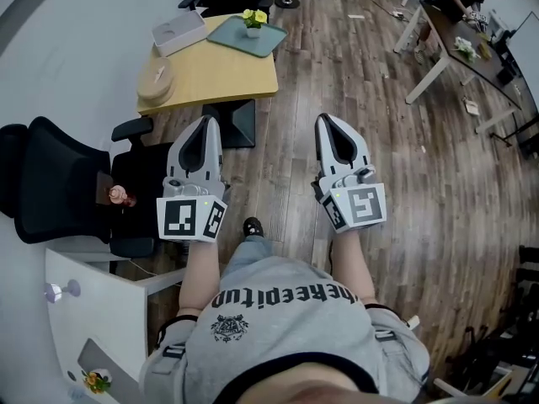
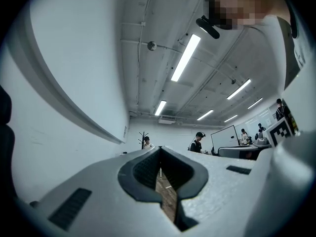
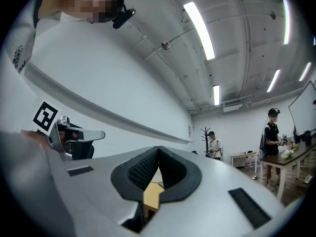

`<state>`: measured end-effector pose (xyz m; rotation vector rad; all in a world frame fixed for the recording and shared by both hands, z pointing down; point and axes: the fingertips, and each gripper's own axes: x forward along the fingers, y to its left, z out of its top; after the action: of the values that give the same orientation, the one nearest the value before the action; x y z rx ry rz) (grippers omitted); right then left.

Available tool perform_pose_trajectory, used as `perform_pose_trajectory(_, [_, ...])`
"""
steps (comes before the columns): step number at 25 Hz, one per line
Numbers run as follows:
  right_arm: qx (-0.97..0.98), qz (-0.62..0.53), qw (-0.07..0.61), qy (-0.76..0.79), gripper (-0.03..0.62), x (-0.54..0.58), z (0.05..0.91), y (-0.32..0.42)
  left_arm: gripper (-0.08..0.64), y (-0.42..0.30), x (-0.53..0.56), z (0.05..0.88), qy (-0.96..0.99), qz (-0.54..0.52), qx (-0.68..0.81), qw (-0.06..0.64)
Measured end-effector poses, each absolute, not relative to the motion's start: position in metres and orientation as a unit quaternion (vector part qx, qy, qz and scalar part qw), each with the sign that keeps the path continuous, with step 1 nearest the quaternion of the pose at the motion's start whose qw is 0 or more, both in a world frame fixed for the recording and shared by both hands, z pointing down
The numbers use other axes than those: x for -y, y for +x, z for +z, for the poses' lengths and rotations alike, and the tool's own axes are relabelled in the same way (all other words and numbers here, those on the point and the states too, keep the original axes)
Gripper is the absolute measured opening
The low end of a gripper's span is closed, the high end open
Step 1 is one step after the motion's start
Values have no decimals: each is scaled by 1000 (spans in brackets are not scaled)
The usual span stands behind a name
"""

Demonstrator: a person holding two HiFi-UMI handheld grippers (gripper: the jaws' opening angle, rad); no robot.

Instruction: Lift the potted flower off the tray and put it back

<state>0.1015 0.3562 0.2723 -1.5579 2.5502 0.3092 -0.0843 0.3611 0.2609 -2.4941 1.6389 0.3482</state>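
A small potted flower [image 1: 253, 21] with yellow blooms in a white pot stands on a grey-green tray [image 1: 237, 38] at the far end of a yellow table [image 1: 215, 74], in the head view. My left gripper [image 1: 210, 121] and right gripper [image 1: 325, 119] hover side by side over the wooden floor, well short of the table, both shut and empty. In the left gripper view the left gripper [image 2: 159, 150] has its tips meeting. The right gripper [image 3: 158, 149] looks the same in the right gripper view, with a bit of yellow table [image 3: 152, 195] showing through the gap behind the tips.
A white box [image 1: 178, 32] and a round wooden disc [image 1: 157, 80] also lie on the table. A black office chair [image 1: 59, 183] stands at the left, with a white desk [image 1: 93, 310] below it. Another desk [image 1: 463, 53] with people stands at the far right.
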Motion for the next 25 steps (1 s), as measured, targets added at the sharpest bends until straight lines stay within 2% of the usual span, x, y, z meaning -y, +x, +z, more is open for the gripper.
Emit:
perform_pose_trajectory(4, [-848, 105, 68, -516, 3, -308, 269, 88, 17, -92, -312, 258, -836, 112, -532, 75])
perform_pose_trajectory(6, [-848, 105, 68, -515, 3, -287, 268, 81, 106, -93, -290, 259, -845, 106, -519, 74])
perform_pose_trajectory(11, [-847, 111, 69, -516, 3, -241, 264, 66, 246, -93, -241, 259, -862, 90, -492, 80])
perform_pose_trajectory(14, [-845, 109, 70, -518, 3, -218, 266, 58, 299, -97, -216, 260, -867, 93, -484, 75])
perform_pose_trajectory(25, [-836, 79, 55, -540, 3, -171, 293, 53, 328, -98, -157, 288, -885, 83, -457, 37])
